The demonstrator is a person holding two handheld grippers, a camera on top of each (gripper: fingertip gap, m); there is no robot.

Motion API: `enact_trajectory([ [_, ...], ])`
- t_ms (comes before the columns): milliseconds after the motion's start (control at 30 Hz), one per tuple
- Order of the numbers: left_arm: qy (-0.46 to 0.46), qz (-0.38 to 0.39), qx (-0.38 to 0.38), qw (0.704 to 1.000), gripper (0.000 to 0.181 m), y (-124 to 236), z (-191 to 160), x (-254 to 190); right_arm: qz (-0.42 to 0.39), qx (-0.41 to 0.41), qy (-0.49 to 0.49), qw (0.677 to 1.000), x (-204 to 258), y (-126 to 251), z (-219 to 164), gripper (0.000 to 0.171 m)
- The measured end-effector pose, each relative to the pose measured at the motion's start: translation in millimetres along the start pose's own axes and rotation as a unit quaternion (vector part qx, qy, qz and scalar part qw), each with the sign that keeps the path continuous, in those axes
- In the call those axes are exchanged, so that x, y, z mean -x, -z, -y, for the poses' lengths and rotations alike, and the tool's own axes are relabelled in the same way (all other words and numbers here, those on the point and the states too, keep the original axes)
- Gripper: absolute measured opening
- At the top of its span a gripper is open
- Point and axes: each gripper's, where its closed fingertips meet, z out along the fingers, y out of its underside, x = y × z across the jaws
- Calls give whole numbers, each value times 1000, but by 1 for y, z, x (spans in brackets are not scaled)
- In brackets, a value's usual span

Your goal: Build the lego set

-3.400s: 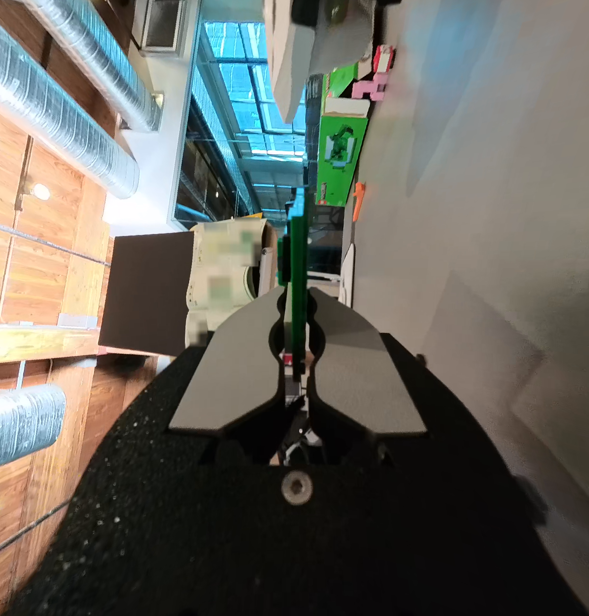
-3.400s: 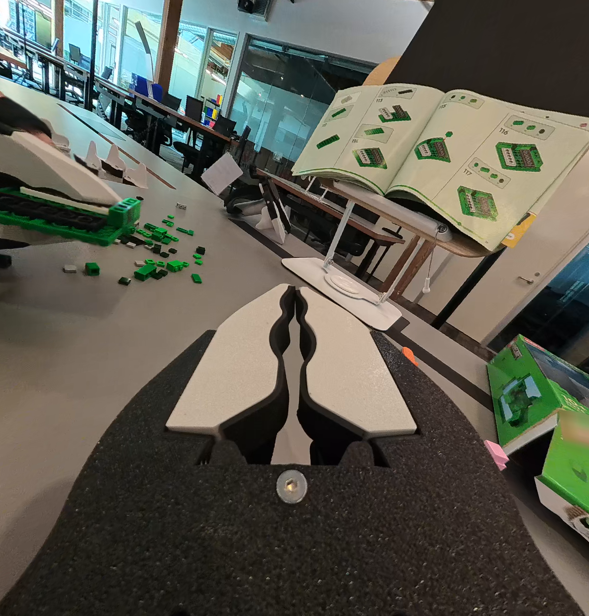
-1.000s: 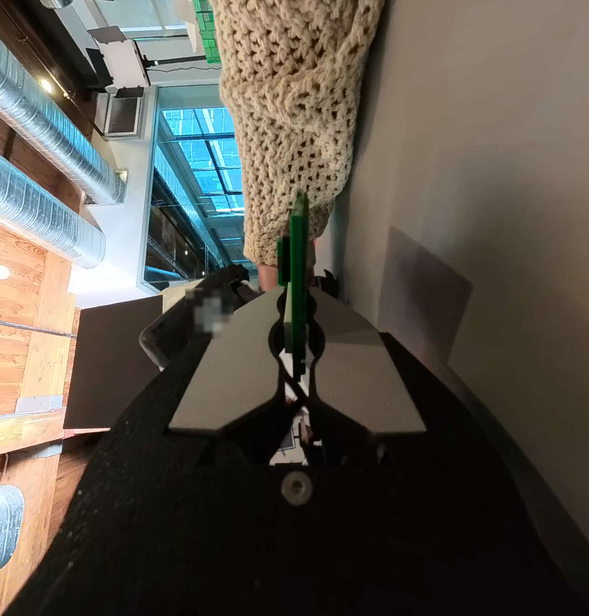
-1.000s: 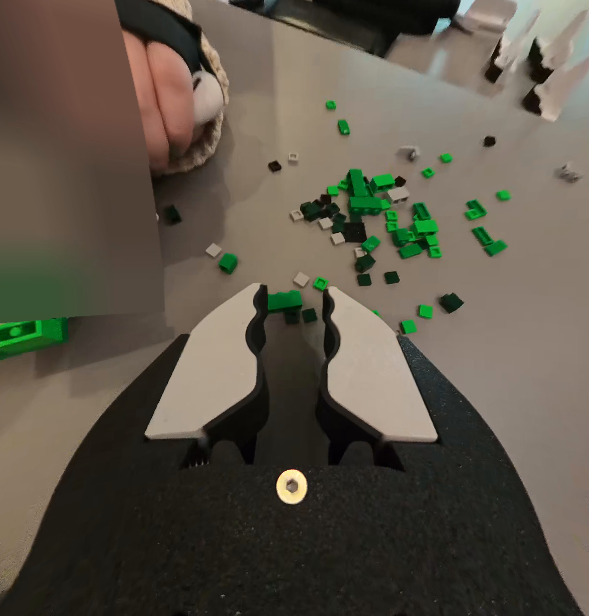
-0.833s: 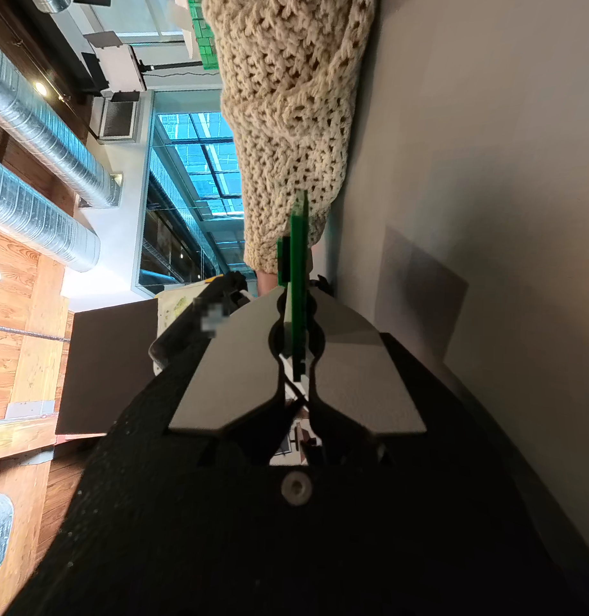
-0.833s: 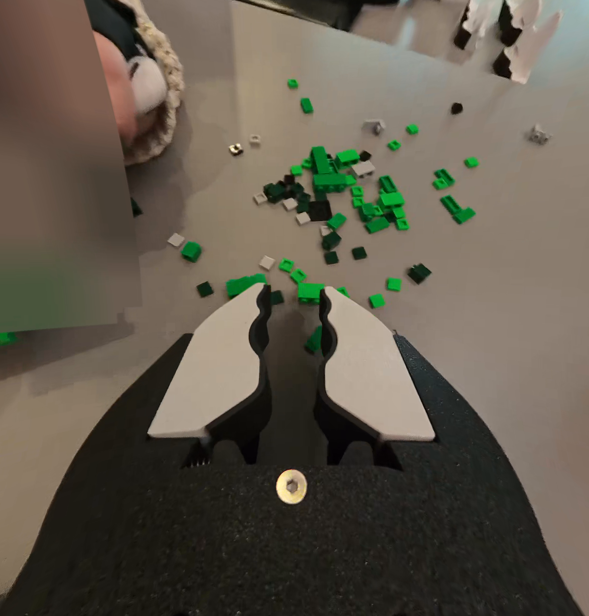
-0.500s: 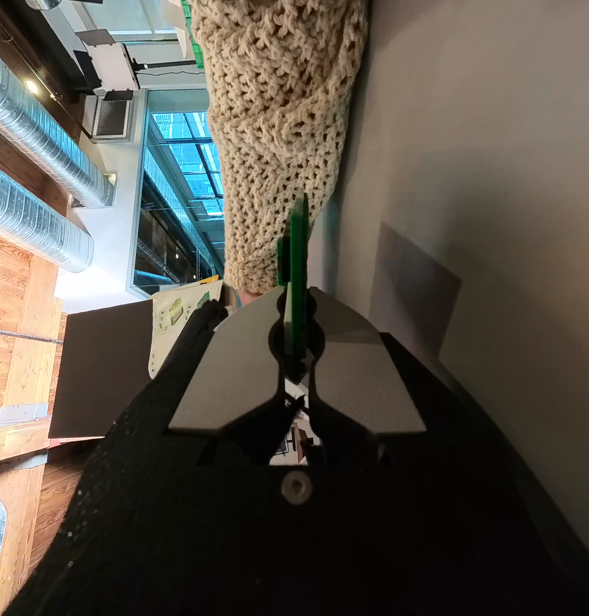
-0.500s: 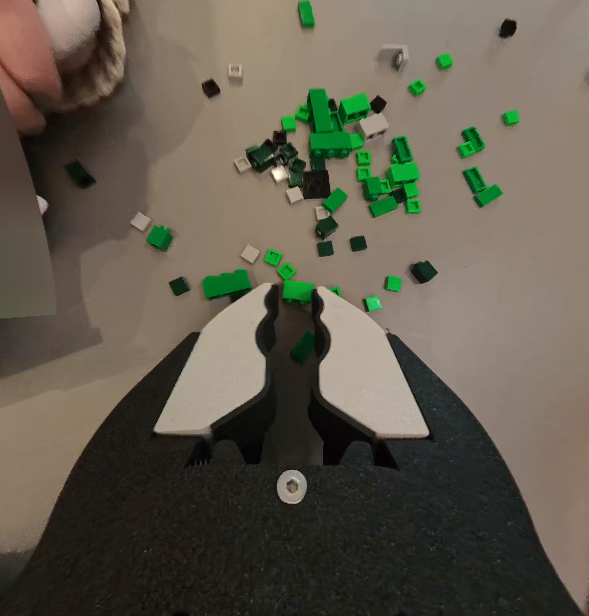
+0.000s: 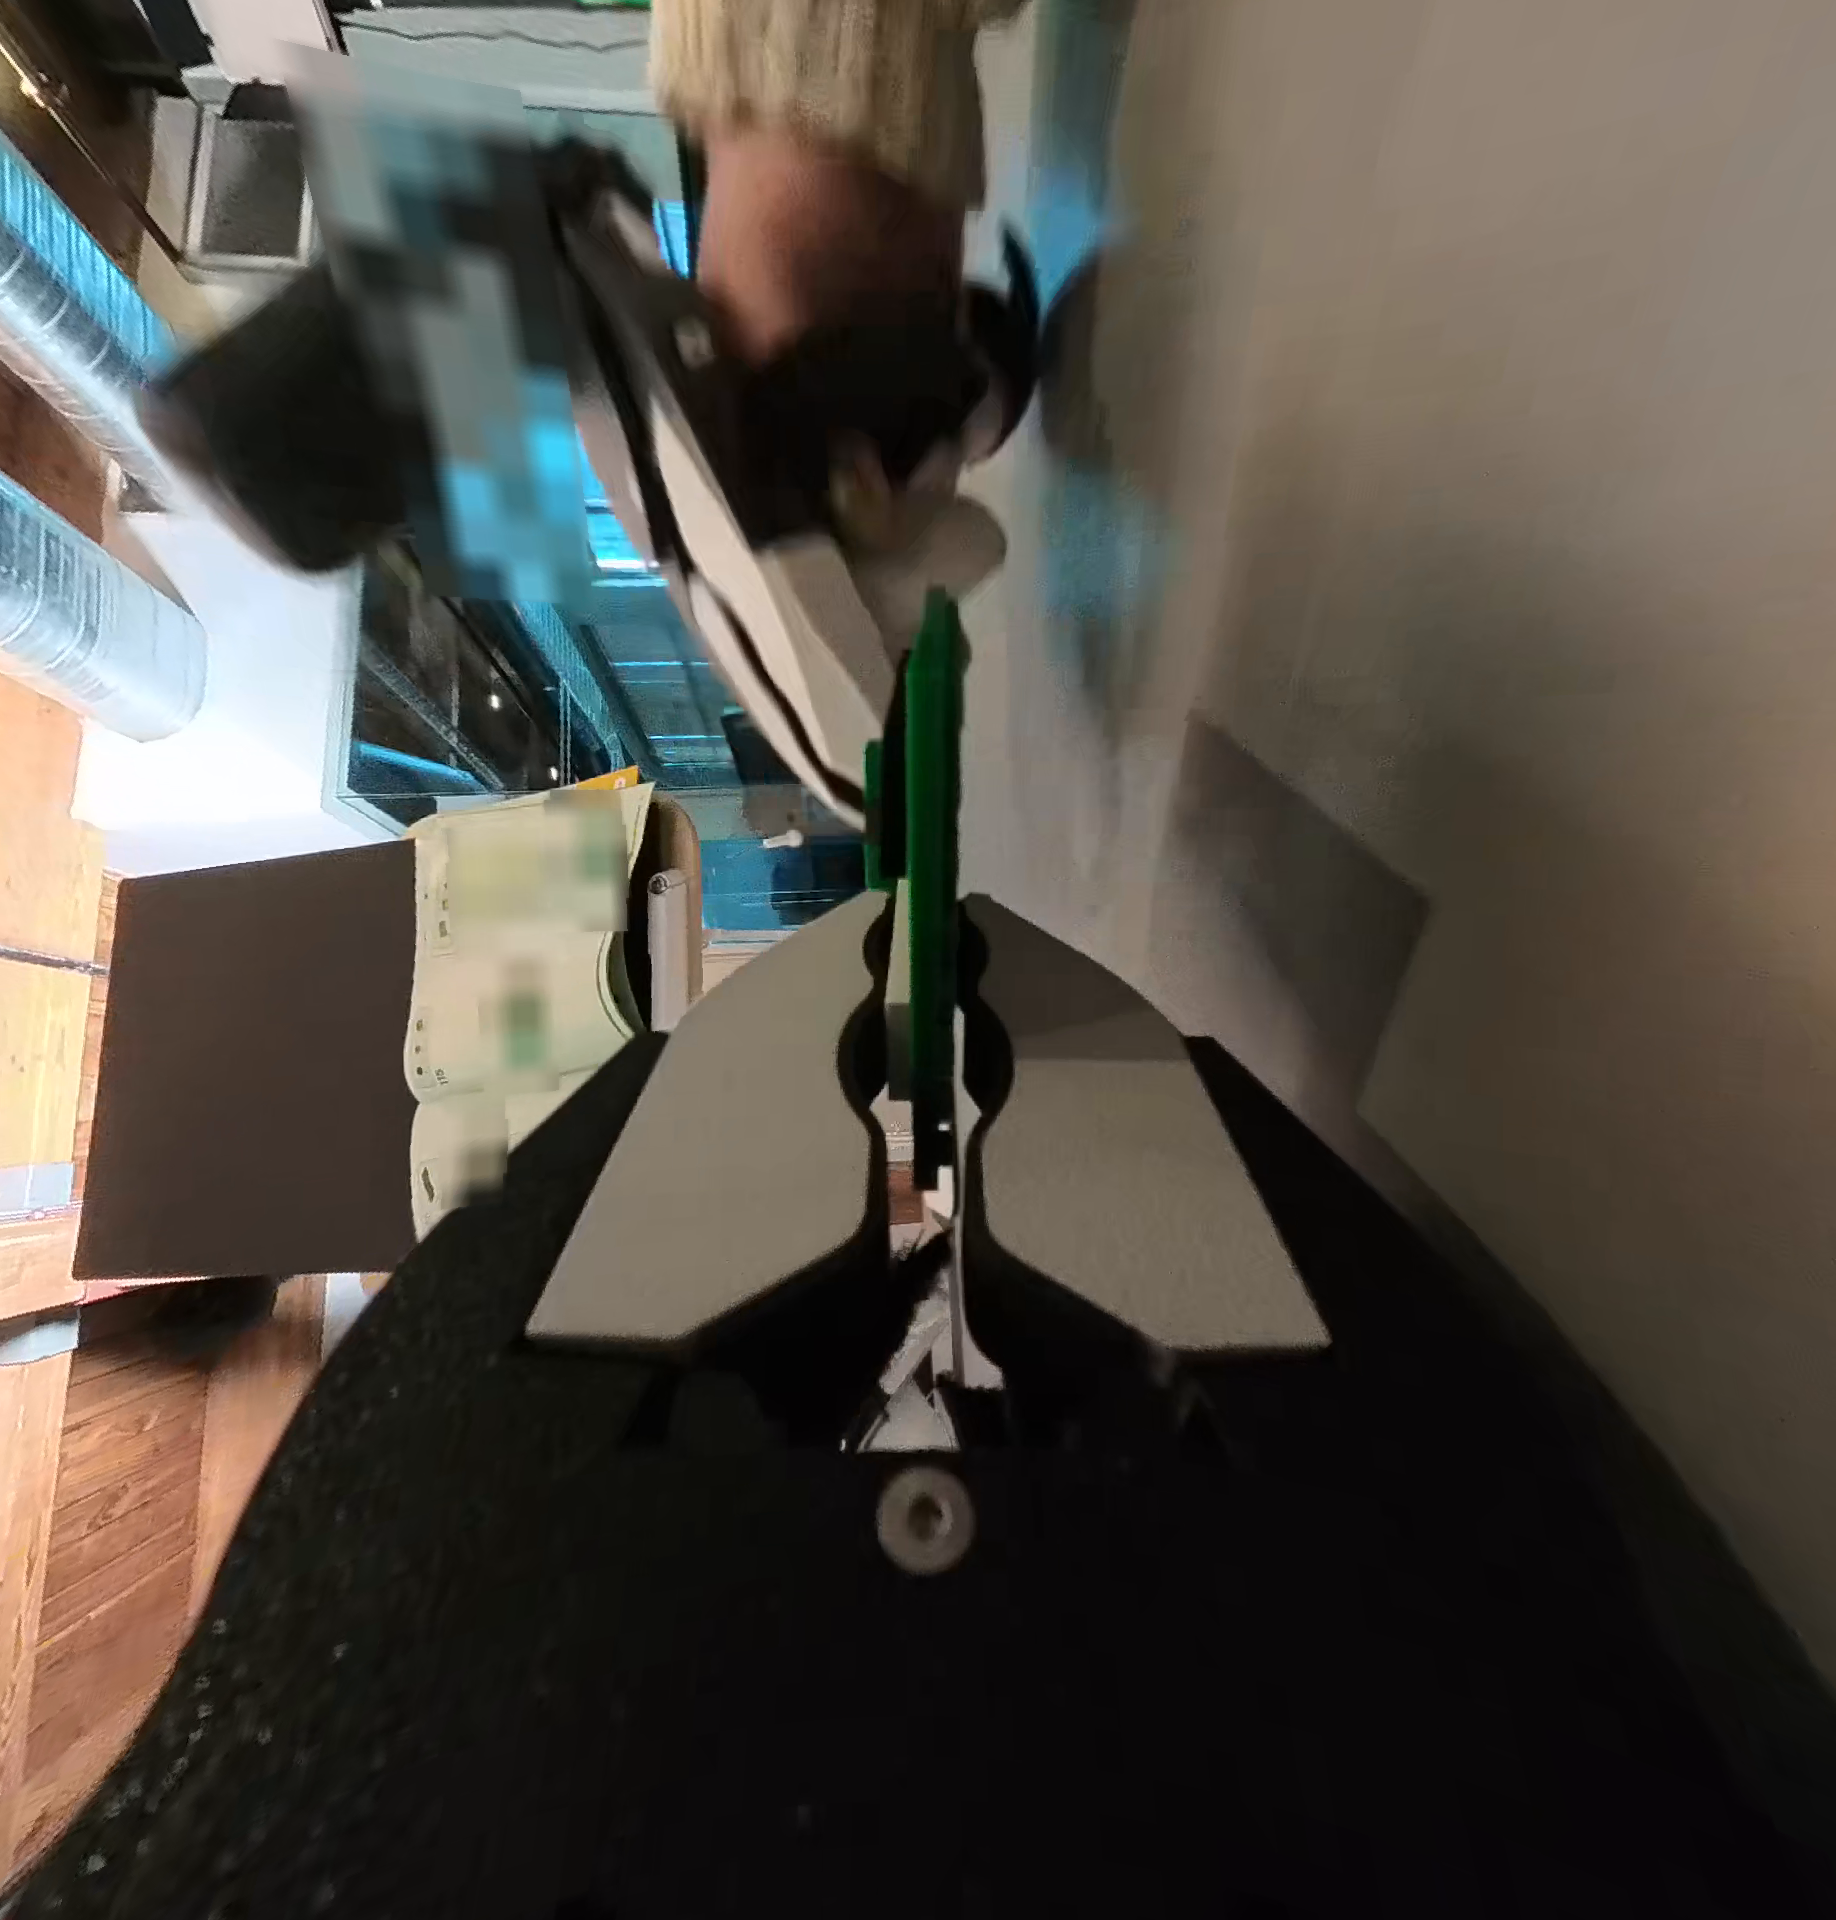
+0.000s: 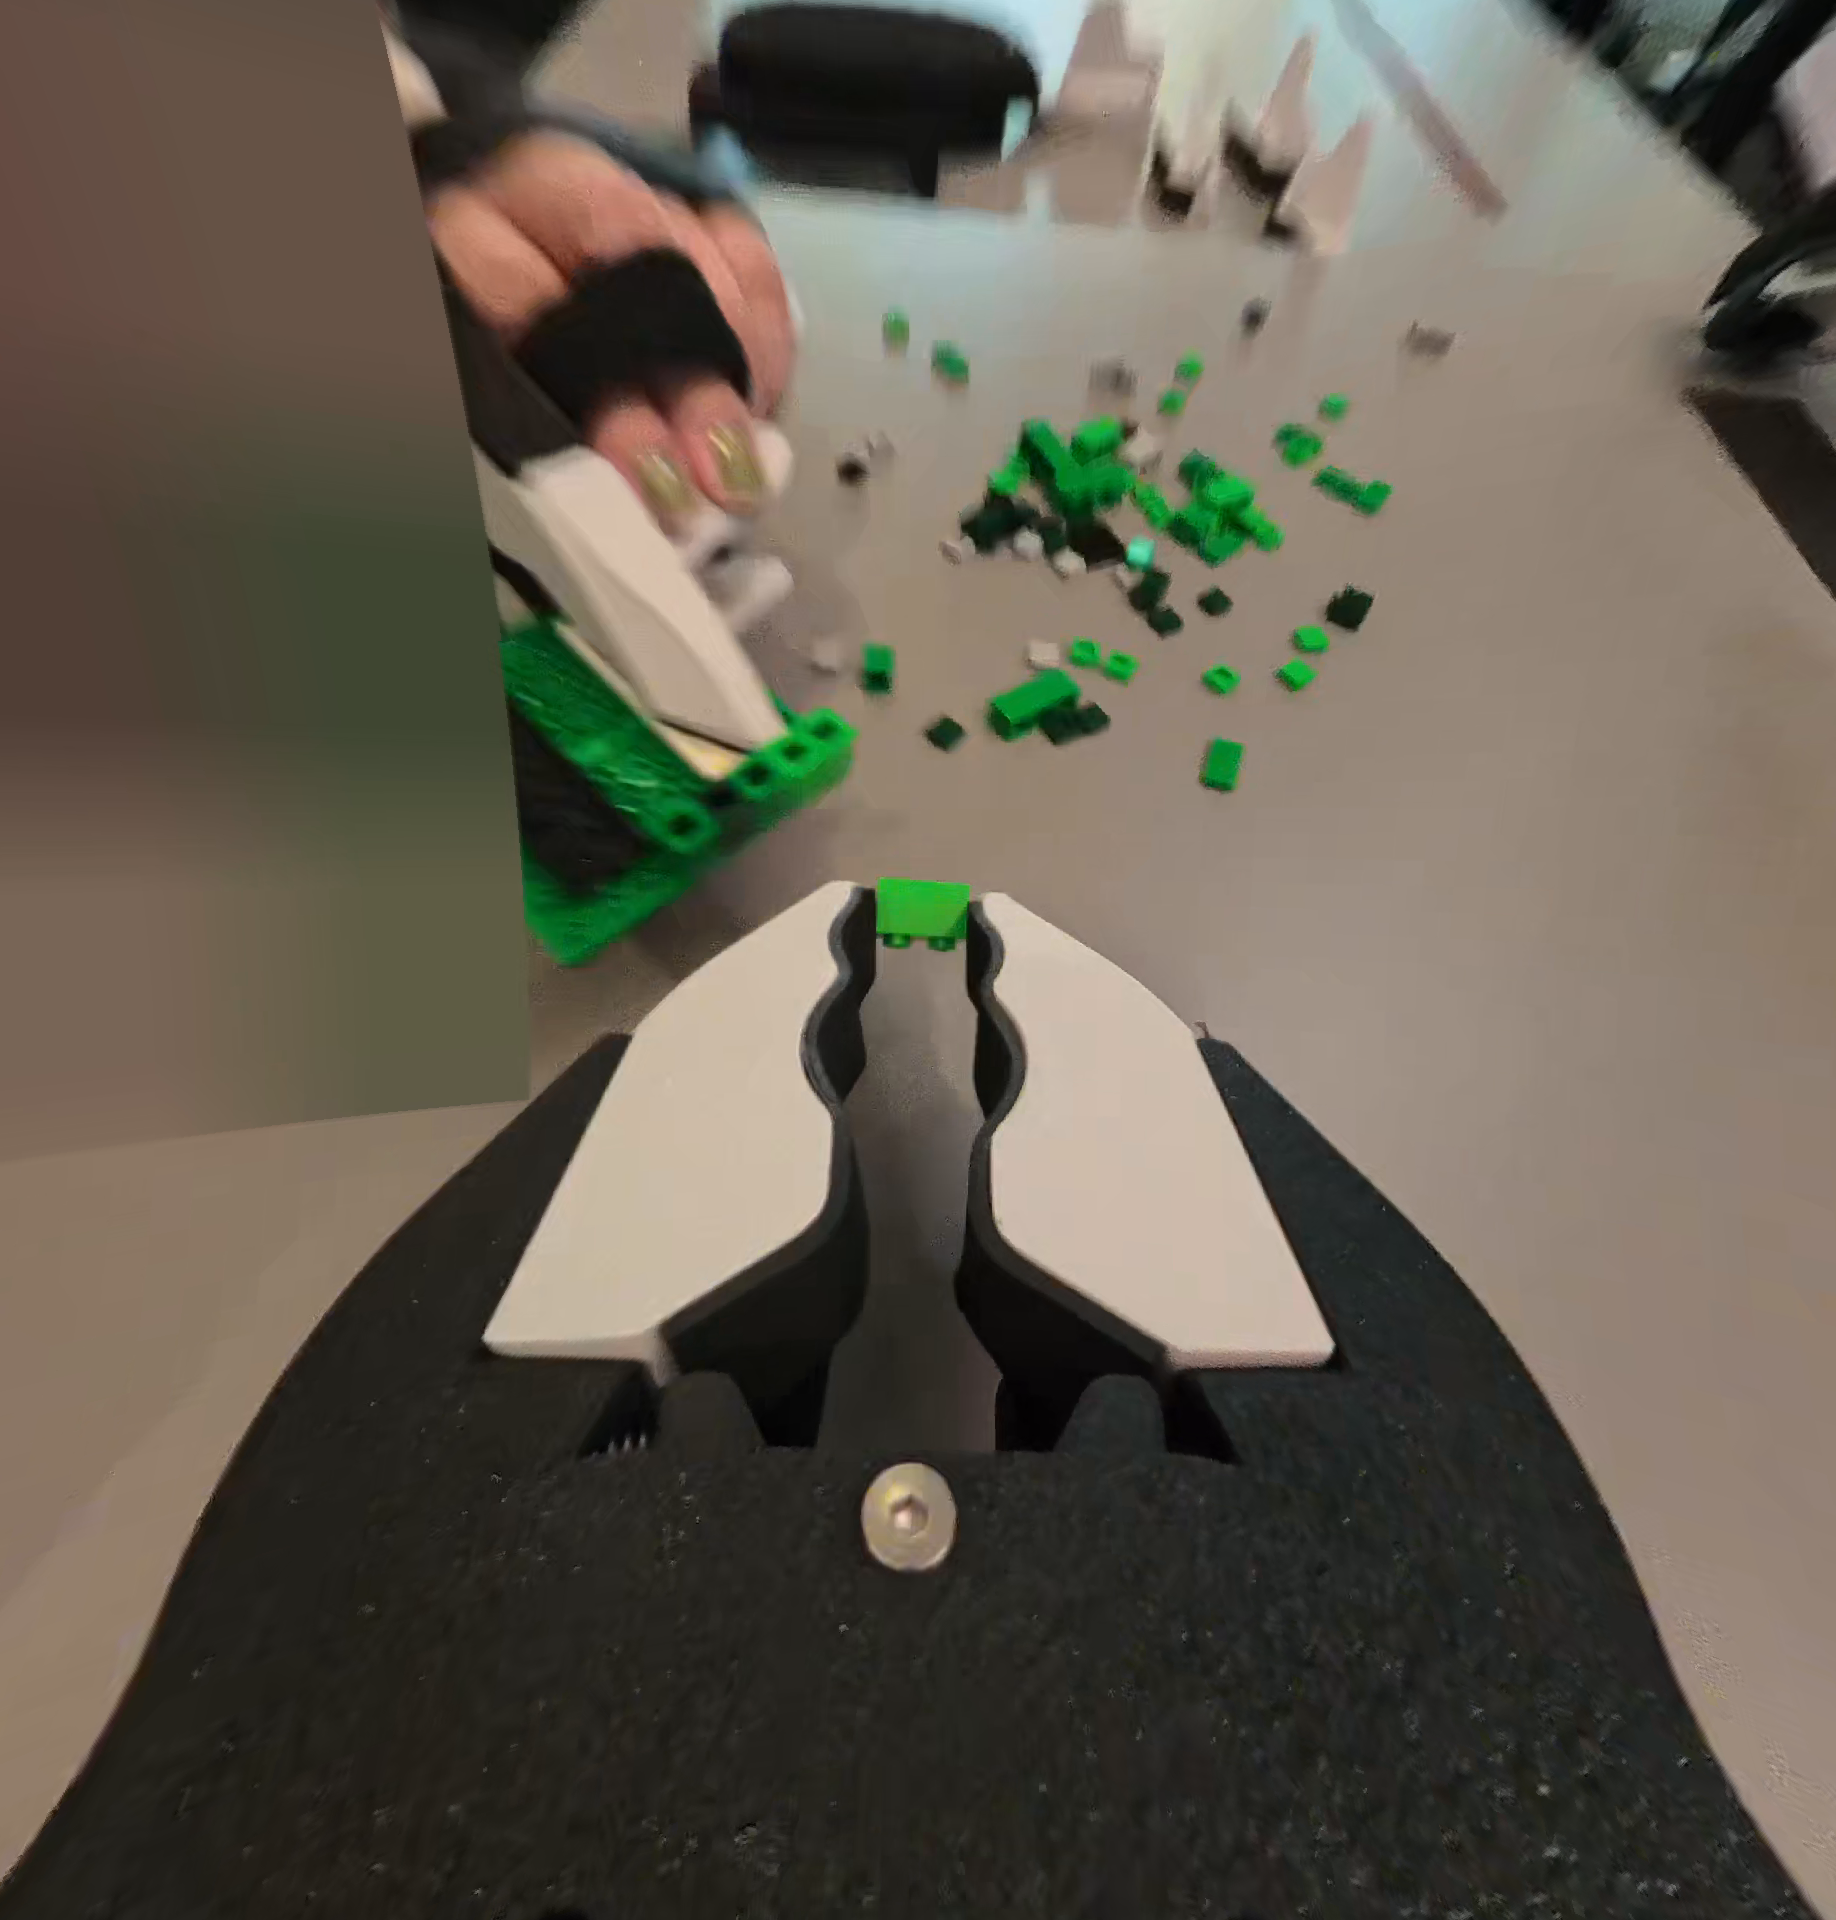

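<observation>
Right wrist view: the right gripper (image 10: 922, 902) pinches a small bright green lego brick (image 10: 921, 910) at its fingertips. Loose green, black and grey lego pieces (image 10: 1122, 540) lie on the grey table (image 10: 1413, 935) (no box). The left gripper (image 9: 924, 914) squeezes a flat green lego plate (image 9: 933, 831) edge-on.

Each gripper is built on a broad black, grainy-textured body, with a silver hex-socket screw set at its centre. The left gripper (image 9: 929, 925) and the right gripper (image 10: 922, 914) are fitted with two pale grey fingers (image 10: 716, 1132) whose inner edges are black and wavy. A cream knitted sleeve (image 9: 820, 73) (blurred) is worn.
</observation>
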Motion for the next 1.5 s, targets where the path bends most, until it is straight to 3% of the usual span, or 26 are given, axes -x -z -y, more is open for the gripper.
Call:
enact_trajectory([
  [67,-2,-5,2,1000,8,0,0,-2,-39,-69,-9,997,16,18,12,16],
  [133,-9,-15,3,1000,8,0,0,-6,-40,-77,-26,996,35,28,12,16],
  [267,-15,-33,20,999,8,-2,-5,-13,-27,80,5,996,65,30,-27,16],
  [400,-10,-46,32,998,8,-4,-10,-18,-28,159,62,985,74,30,-38,16],
  [500,-12,-43,31,999,8,-3,-10,-18,-52,171,69,982,70,34,-41,25],
  [633,-16,-37,30,999,9,-2,-10,-18,-146,145,26,978,66,42,-33,26],
  [733,-19,-35,28,999,9,-1,-10,-18,-246,178,-16,953,65,46,-44,26],
  [933,-26,-31,22,999,9,1,-7,-19,-339,161,-90,922,69,54,-54,20],
  [1367,-39,-19,7,999,8,4,-1,-18,-310,184,-169,917,66,52,-63,10],
  [1500,-48,-9,-10,999,8,7,6,-16,-191,207,-208,937,94,59,-62,9],
])
